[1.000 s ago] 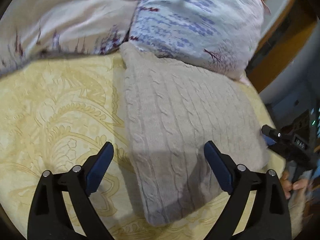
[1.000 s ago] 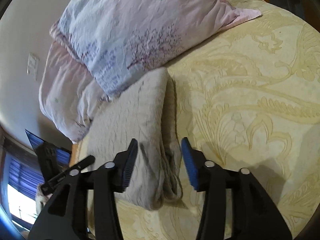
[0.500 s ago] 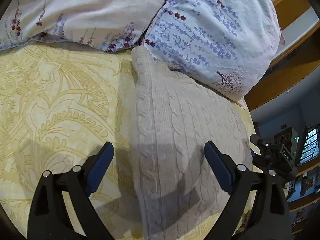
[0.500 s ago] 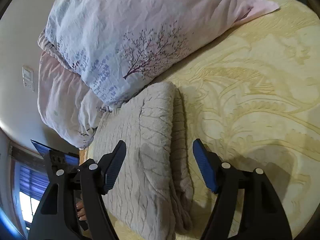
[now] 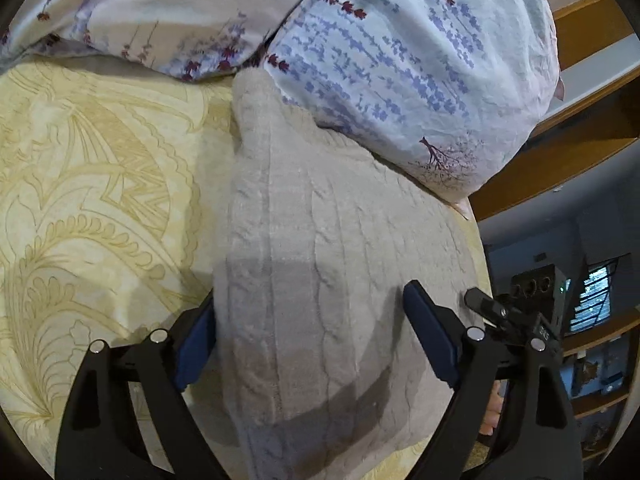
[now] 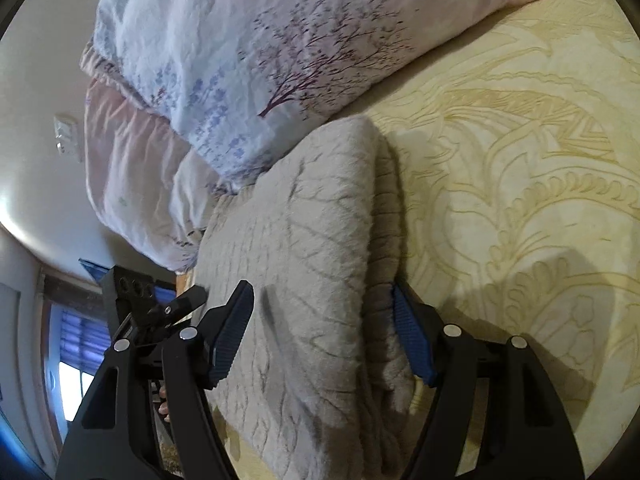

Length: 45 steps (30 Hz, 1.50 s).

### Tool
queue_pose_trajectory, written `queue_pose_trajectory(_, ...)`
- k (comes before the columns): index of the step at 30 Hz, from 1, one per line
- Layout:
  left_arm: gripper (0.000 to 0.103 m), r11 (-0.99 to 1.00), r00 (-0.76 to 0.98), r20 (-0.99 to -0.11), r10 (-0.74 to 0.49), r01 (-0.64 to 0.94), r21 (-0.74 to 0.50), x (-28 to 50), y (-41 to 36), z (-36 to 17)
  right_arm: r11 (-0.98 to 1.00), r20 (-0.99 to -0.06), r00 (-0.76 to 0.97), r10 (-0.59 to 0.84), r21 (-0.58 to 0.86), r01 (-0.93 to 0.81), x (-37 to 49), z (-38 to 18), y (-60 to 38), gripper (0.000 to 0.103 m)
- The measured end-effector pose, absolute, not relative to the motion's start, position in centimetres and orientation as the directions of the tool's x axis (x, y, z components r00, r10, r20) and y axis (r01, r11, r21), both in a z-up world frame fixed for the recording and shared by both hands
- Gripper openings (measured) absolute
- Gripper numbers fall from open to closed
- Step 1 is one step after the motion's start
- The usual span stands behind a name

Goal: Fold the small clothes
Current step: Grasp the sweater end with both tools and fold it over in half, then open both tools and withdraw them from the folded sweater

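Note:
A folded beige cable-knit sweater (image 5: 320,220) (image 6: 300,220) lies on the yellow patterned bedspread (image 5: 100,200) (image 6: 520,160), its far corner against the pillows. My left gripper (image 5: 310,300) straddles the sweater's near part; its jaws are closing, the left pad at the sweater's side edge, the right pad over the knit top, neither pinching. My right gripper (image 6: 320,290) straddles the same sweater from the other side. Its jaws are closing too, the right pad against the stacked folded edge and the left pad above the top layer.
Two floral pillows (image 5: 400,60) (image 5: 140,8) (image 6: 280,40) lie behind the sweater. The bed's edge runs just past the sweater, with a wooden frame (image 5: 580,120), shelves and a window (image 6: 80,360) beyond. Each view shows the other gripper (image 5: 512,316) (image 6: 160,304) at that edge.
Both grippers have come forward and down over the sweater, so it now fills the space between their fingers. The left jaws have narrowed a little. The sweater itself has not shifted.

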<state>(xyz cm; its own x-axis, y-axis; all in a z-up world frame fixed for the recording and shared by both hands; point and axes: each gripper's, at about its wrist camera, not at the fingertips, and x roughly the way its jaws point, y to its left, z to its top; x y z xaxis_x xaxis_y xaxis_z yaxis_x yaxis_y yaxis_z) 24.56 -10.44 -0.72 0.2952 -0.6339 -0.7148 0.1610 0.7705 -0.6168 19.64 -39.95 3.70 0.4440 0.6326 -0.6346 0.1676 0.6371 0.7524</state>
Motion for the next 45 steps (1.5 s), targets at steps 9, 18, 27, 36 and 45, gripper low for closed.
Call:
queue_pose_trajectory(9, 0.049, 0.725, 0.317, -0.662, -0.679, 0.143, -0.674, 24.6, -9.9, -0.7, 0.619, -0.608, 0.438, 0.662, 0.773, 0.137, 19.0, 3.2, -39.1, 0.036)
queue_pose_trajectory(18, 0.037, 0.691, 0.342, -0.606, -0.718, 0.246, -0.679, 22.7, -7.5, 3.2, 0.657, -0.588, 0.478, 0.652, 0.754, 0.031, 18.5, 7.4, -35.4, 0.032)
queue_pose_trajectory(27, 0.038, 0.75, 0.44, -0.625, -0.645, 0.207, -0.628, 22.1, 1.6, 5.1, 0.744, -0.619, 0.47, 0.629, 0.655, -0.134, 20.7, 9.1, -26.4, 0.031)
queue_pose_trajectory(36, 0.053, 0.808, 0.447, -0.694, -0.564, 0.128, -0.575, 23.7, 3.7, 1.1, 0.797, -0.726, 0.411, 0.552, 0.603, -0.005, 22.0, 4.6, -25.2, 0.042)
queue_pose_trajectory(45, 0.062, 0.919, 0.654, -0.648, -0.391, 0.24, -0.312, 17.3, 3.3, 6.6, 0.836, -0.703, 0.534, 0.469, 0.548, -0.012, 17.6, 8.9, -27.4, 0.042)
